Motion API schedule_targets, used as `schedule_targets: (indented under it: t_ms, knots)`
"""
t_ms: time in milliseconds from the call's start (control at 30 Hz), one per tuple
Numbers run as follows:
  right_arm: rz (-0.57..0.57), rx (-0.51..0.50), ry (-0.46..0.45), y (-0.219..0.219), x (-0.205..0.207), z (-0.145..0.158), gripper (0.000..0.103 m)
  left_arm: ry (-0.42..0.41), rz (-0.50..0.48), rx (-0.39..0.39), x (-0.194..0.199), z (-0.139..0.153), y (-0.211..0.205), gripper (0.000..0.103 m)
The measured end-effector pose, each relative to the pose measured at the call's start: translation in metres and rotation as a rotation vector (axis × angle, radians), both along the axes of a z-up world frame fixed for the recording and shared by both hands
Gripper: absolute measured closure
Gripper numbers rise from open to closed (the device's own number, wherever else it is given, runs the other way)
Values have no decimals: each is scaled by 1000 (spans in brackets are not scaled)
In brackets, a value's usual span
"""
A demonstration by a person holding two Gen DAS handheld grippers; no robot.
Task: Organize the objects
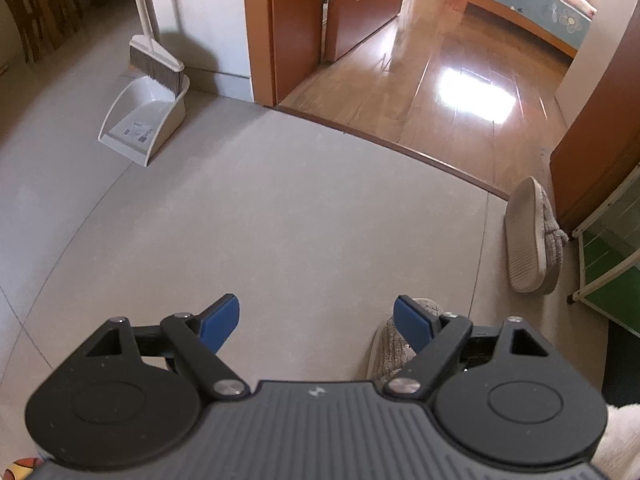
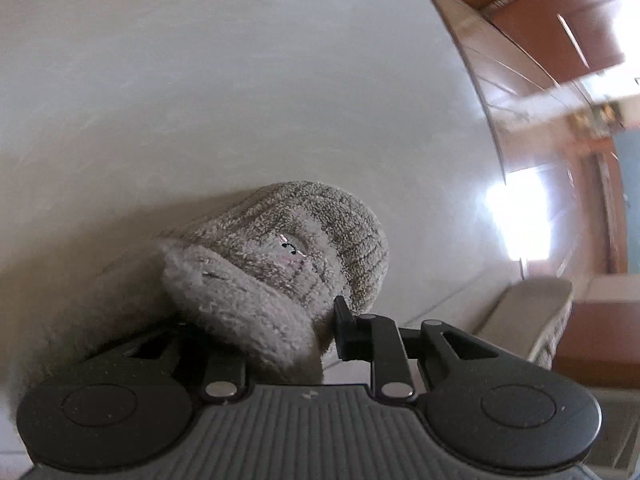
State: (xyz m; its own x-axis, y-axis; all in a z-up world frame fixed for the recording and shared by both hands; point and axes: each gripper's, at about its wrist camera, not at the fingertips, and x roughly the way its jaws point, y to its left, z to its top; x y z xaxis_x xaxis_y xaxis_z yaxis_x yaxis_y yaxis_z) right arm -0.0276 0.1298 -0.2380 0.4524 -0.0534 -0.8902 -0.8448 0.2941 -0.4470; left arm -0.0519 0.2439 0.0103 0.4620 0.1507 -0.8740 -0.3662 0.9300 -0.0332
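Observation:
My right gripper (image 2: 276, 336) is shut on a grey fuzzy slipper (image 2: 288, 256), gripping its collar, with the toe pointing away over the tile floor; the left finger is hidden behind the slipper. The same slipper (image 1: 394, 346) shows in the left wrist view behind the right fingertip. My left gripper (image 1: 316, 322) is open and empty above the tile floor. A second grey slipper (image 1: 528, 236) lies on its side, sole showing, by the door frame at the right; it also shows in the right wrist view (image 2: 524, 316).
A white dustpan (image 1: 146, 122) and broom (image 1: 154, 58) stand at the wall to the left. A doorway opens onto a wooden floor (image 1: 440, 80) with an open door (image 1: 364, 0). A white rack with green panels (image 1: 612, 256) stands at the right edge.

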Motion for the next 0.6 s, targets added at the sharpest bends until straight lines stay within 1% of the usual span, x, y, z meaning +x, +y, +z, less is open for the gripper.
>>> schedule_targets:
  t_ms: [67,200,367,433,600]
  knots:
    - [-58,3,-2,-1,-1,2,81,-6,-12,14,0,2,-3,18]
    - [-248,19,19,-10,-2,7,84,-14,-25,18,-2,5,-4,19]
    - [-575,43,97,-35,-3,18,84,-21,15,12,-1,7,4,19]
    - [-675,60,139,-49,-6,22,83,-22,30,7,-1,6,5,19]
    - [-805,96,233,-56,-11,21,80,-26,6,6,2,9,-4,19]
